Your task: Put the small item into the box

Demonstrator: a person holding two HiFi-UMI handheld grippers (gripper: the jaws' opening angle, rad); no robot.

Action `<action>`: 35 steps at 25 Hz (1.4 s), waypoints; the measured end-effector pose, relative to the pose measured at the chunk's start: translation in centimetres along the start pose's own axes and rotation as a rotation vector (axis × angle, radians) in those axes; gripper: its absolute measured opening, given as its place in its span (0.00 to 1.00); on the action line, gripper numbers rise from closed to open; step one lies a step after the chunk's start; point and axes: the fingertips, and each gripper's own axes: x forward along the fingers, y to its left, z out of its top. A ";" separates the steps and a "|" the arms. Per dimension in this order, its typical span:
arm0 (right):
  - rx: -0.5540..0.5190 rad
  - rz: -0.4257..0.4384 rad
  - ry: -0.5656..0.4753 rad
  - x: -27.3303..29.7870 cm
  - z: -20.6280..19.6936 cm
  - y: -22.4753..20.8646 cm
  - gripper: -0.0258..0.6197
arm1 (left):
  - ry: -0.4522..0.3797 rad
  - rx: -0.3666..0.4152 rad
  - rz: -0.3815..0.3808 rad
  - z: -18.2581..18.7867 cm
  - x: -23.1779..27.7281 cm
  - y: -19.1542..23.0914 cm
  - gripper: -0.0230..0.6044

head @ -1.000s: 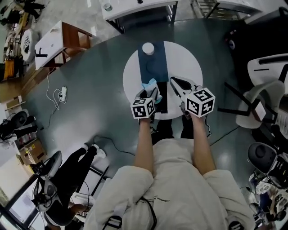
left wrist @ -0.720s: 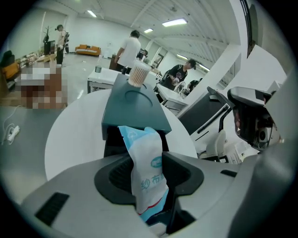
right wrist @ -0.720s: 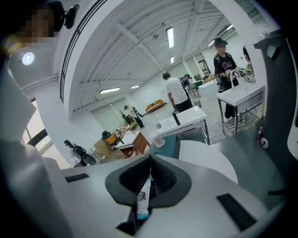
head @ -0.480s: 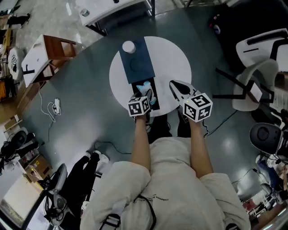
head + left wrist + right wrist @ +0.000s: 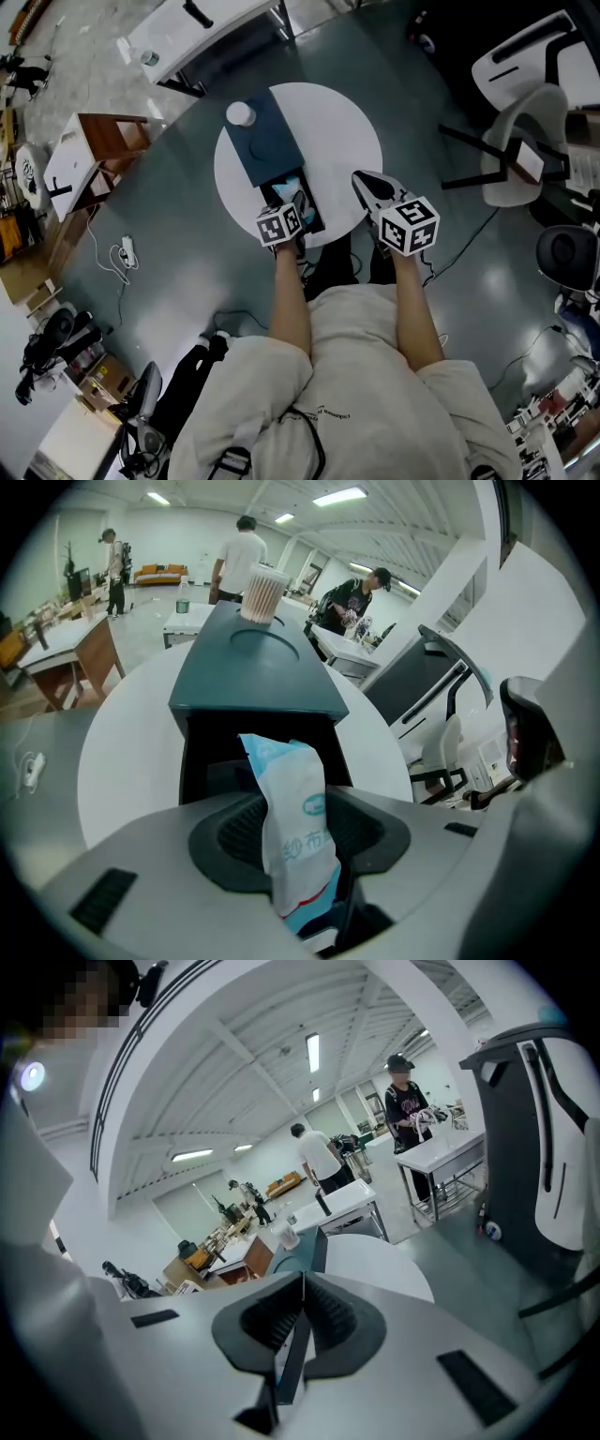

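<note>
A small white-and-blue packet [image 5: 298, 841] stands upright between the jaws of my left gripper [image 5: 300, 855], which is shut on it. Just beyond it is the dark teal box [image 5: 253, 682], its open black drawer facing me. In the head view the left gripper [image 5: 286, 217] holds the packet [image 5: 298, 199] over the open part of the box [image 5: 265, 142] on the round white table [image 5: 347, 141]. My right gripper [image 5: 367, 186] hovers at the table's near right edge; its jaws [image 5: 298, 1330] are pressed together with nothing in them.
A white cup of sticks [image 5: 262, 591] stands at the box's far end, also seen in the head view [image 5: 240, 113]. Chairs [image 5: 525, 122] stand to the right, desks and a wooden cabinet [image 5: 94, 150] to the left. Several people stand in the background.
The view has swung, so table and box sit further left and tilted. The left gripper with the packet stays over the box's open drawer; the right gripper stays at the table's edge.
</note>
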 end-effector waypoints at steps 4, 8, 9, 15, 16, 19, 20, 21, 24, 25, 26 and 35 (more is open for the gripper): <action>0.019 -0.013 0.026 -1.0 -0.6 -0.8 0.09 | 0.000 0.011 0.034 0.3 -0.3 -0.4 0.33; 0.034 -0.005 0.014 -2.2 -0.6 -1.6 0.09 | -0.033 0.000 0.060 -0.3 -0.9 -1.4 0.33; 0.035 -0.002 0.007 -2.3 -0.3 -1.8 0.09 | -0.048 -0.011 0.065 -0.3 -1.0 -1.6 0.33; 0.005 0.103 0.048 0.5 0.9 0.7 0.09 | -0.155 -0.068 0.100 0.8 -4.5 -0.2 0.33; -0.017 0.137 0.066 1.1 1.1 1.6 0.09 | -0.180 -0.090 0.109 0.9 -5.2 0.1 0.33; -0.071 0.225 0.110 2.0 1.7 4.0 0.09 | -0.257 -0.136 0.159 1.2 -8.0 0.2 0.33; -0.085 0.252 0.124 2.1 1.9 4.8 0.09 | -0.286 -0.146 0.176 1.4 -9.0 0.1 0.33; -0.098 0.279 0.139 2.3 2.0 5.6 0.09 | -0.316 -0.152 0.193 1.6 -10.0 0.0 0.33; -0.132 0.351 0.176 2.6 2.4 7.6 0.09 | -0.403 -0.161 0.238 2.6 -12.9 -0.6 0.33; -0.143 0.370 0.185 2.5 2.4 8.1 0.09 | -0.430 -0.163 0.248 2.7 -13.7 -1.0 0.33; -0.155 0.387 0.193 2.3 2.4 8.6 0.09 | -0.454 -0.164 0.258 2.7 -14.5 -1.5 0.33; -0.236 0.511 0.177 -1.2 1.2 9.8 0.09 | -0.682 -0.111 0.420 0.0 -22.1 -6.7 0.24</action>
